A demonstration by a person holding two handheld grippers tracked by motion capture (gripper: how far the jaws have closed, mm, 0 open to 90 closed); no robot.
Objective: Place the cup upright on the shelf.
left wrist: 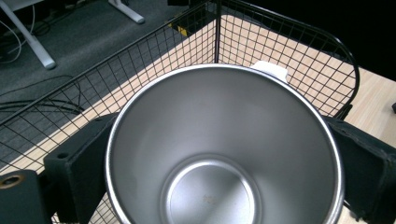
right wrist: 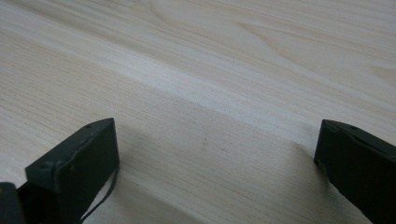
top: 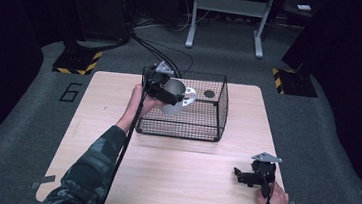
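The left tool (top: 167,89) clamps a steel mug (top: 175,97) above the wire basket (top: 201,132) at upper centre of the high view, so lowering and releasing it inside seems next, while the right tool (top: 248,177) rests open on the counter (top: 176,182) at lower right.

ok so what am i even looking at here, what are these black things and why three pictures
A person sits at a wooden table holding a hand-operated gripper in each hand. The high view looks down from above; the other two pictures come from cameras riding on the grippers, looking along their black jaws. The left gripper clamps a steel mug with a white handle, over a black wire basket that stands on the table. The right gripper rests low at the table's near right corner, jaws apart, holding nothing.
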